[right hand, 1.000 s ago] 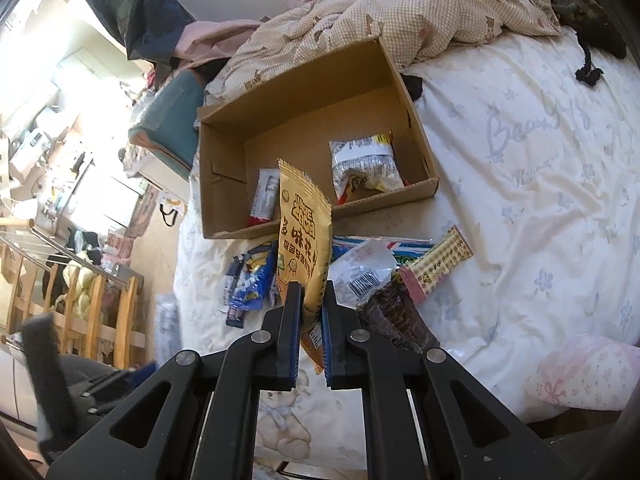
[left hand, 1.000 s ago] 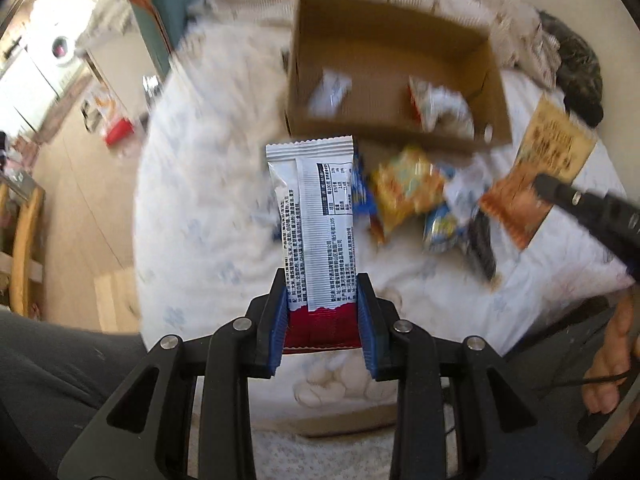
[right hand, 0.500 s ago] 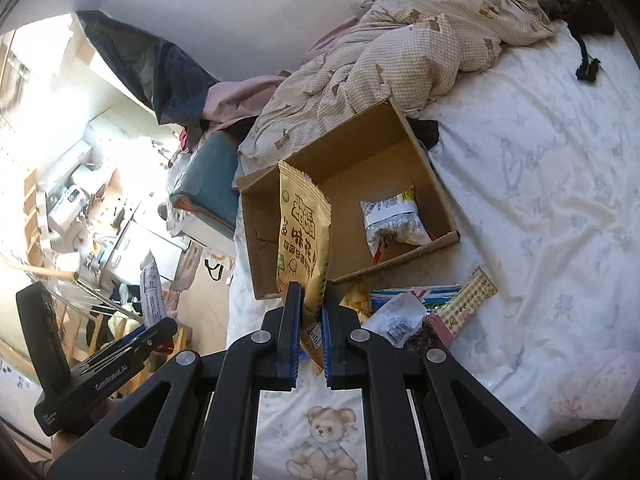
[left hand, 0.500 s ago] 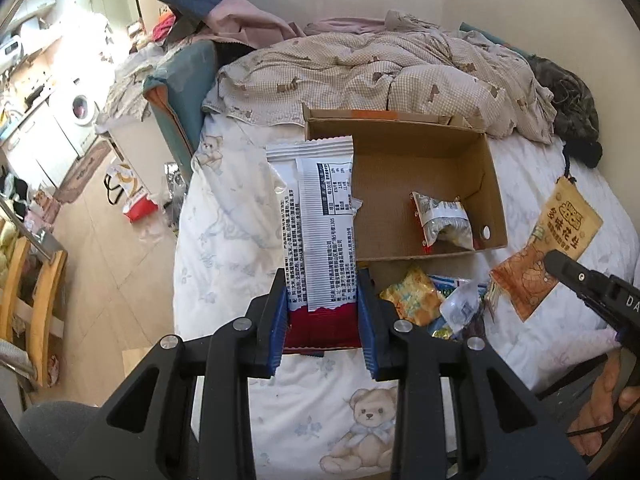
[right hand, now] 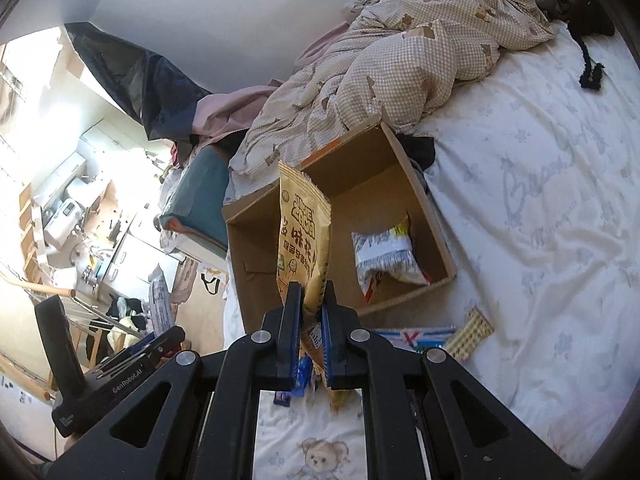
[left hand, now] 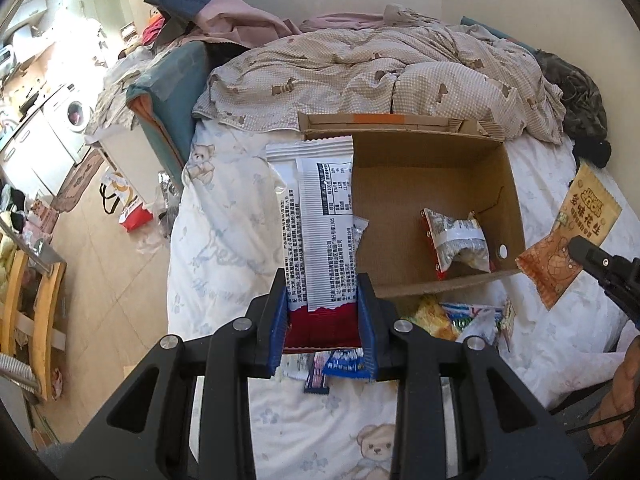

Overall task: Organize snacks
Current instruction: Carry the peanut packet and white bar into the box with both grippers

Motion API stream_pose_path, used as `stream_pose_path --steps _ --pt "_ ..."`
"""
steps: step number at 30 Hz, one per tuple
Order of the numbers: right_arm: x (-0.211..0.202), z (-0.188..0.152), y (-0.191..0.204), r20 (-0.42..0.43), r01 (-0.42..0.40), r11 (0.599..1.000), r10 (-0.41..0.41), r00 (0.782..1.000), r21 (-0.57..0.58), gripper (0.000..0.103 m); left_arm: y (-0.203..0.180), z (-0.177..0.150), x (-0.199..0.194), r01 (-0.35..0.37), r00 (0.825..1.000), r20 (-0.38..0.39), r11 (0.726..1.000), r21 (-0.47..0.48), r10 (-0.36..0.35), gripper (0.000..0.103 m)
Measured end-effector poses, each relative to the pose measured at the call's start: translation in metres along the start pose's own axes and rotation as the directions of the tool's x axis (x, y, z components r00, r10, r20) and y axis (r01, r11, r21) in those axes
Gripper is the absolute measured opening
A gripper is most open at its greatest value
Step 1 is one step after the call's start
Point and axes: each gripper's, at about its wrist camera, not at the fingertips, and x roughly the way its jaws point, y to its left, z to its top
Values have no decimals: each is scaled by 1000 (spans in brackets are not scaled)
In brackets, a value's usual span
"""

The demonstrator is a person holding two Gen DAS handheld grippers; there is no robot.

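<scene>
Left gripper (left hand: 323, 312) was clamped on white packet (left hand: 316, 224), right gripper (right hand: 311, 320) on yellow packet (right hand: 302, 236); either could be dropped short of cardboard box (left hand: 432, 184).

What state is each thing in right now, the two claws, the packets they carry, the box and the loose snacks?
Left claw: shut on the white and red packet.
White and red packet: upright, lifted above the bed.
Right claw: shut on the yellow packet.
Yellow packet: upright, lifted.
Cardboard box: open, on the bed.
White snack bag: lying inside the box.
Loose snacks: on the bed, outside the box.
</scene>
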Motion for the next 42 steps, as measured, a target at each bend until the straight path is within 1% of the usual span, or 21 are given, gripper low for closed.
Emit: stream_pose_path --steps 8,11,13,15,19,21,23,25,29,31,36,39,42 --pt "24 19 5 -15 14 999 -14 1000 -37 9 -10 18 25 9 1000 10 999 42 -10 27" --pt "32 26 4 -20 23 999 -24 1000 -47 9 -11 21 38 25 1000 4 998 52 -25 27" --pt "38 31 4 -24 31 998 -33 999 -54 9 -11 21 48 27 1000 7 998 52 -28 27" --pt "46 36 2 -31 38 998 -39 999 -58 9 -9 19 58 49 999 9 998 41 -49 27" --pt "62 43 2 -56 51 996 -54 997 -69 9 -7 19 78 70 997 -18 997 14 -69 27" --pt "73 42 2 -81 61 996 -66 995 -66 9 -8 20 83 83 996 -11 996 13 -83 27" --pt "80 40 0 -106 61 997 -67 992 -53 9 -11 21 88 81 997 -5 996 36 -81 28" --pt "85 38 1 -123 62 997 -67 990 -49 9 -13 20 93 86 996 -12 995 45 -85 28" --pt "100 32 1 -171 76 996 -84 982 -53 9 -13 19 102 103 994 -22 994 35 -103 28" --pt "107 29 -1 -197 77 996 -84 977 -43 9 -15 19 105 95 995 -23 994 51 -94 28" --pt "120 20 2 -245 103 992 -119 962 -77 9 -14 19 110 104 994 -47 994 29 -103 28" --pt "126 15 2 -270 112 990 -132 954 -88 10 -13 19 112 92 995 -48 995 28 -91 28" --pt "127 14 5 -269 115 987 -141 953 -112 10 -11 17 113 86 995 -54 996 20 -84 28"
